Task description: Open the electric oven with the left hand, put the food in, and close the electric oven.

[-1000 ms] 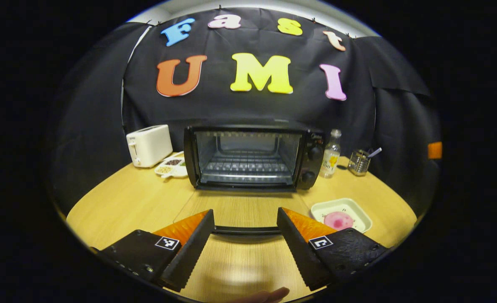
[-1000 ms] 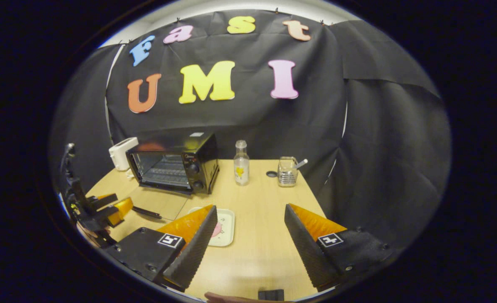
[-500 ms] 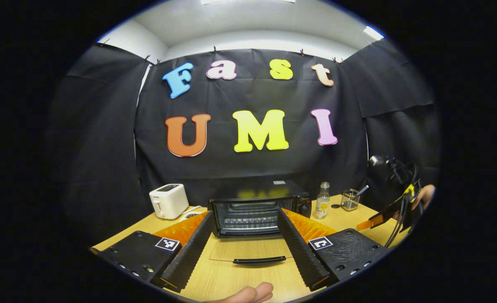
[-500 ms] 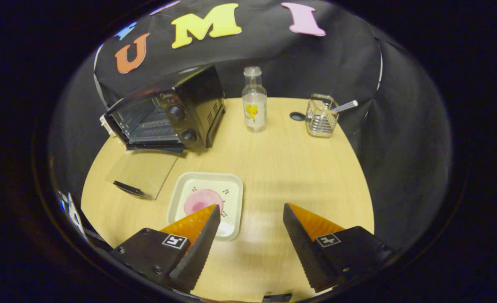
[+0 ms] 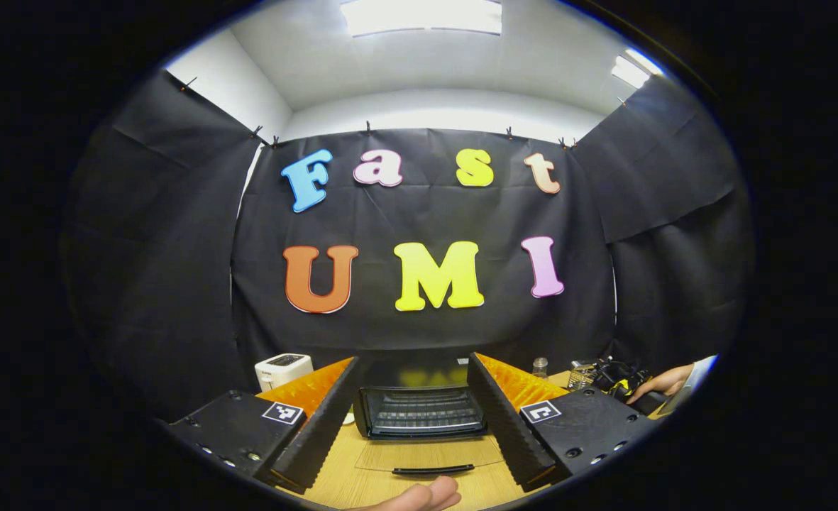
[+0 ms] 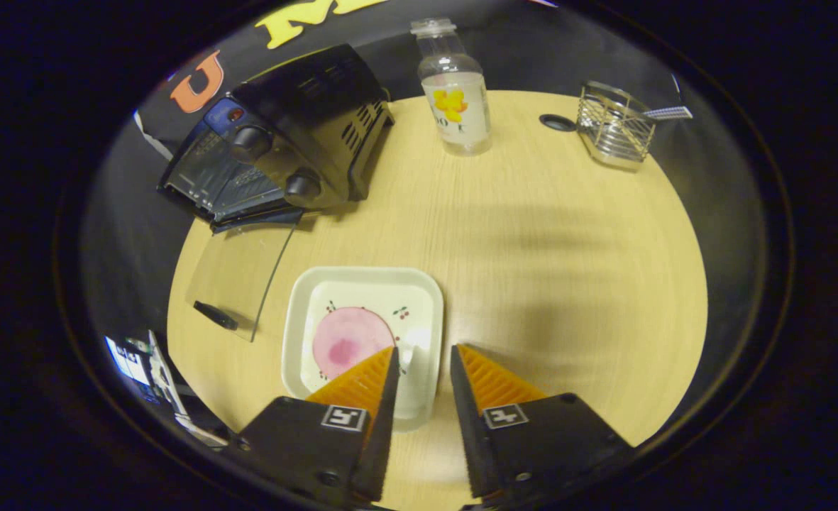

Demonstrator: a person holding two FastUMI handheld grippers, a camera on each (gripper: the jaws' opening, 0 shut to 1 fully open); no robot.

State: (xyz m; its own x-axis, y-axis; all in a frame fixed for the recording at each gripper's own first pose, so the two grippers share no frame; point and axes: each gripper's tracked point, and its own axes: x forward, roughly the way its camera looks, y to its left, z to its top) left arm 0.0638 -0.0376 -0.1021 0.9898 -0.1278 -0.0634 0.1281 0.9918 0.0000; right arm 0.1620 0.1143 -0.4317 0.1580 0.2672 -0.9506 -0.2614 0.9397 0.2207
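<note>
Oven (image 6: 277, 152) door (image 6: 238, 273) now lies flat open on the tabletop (image 6: 532, 234); left tool (image 5: 411, 419) has backed off, jaws apart, empty. Right tool (image 6: 422, 383) has dropped over the near rim of the food tray (image 6: 419, 298) beside the door, jaws narrowed but not yet clamped: pickup is next.

One oven (image 6: 277, 149), one tray (image 6: 362, 284), one bottle (image 6: 455, 99), one toaster (image 5: 284, 370) and one wire basket (image 6: 614, 128) are counted.

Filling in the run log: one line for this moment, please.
black electric oven: door open | square white plate, pink food: on table | right tool: narrowed over plate rim | left tool: open
</note>
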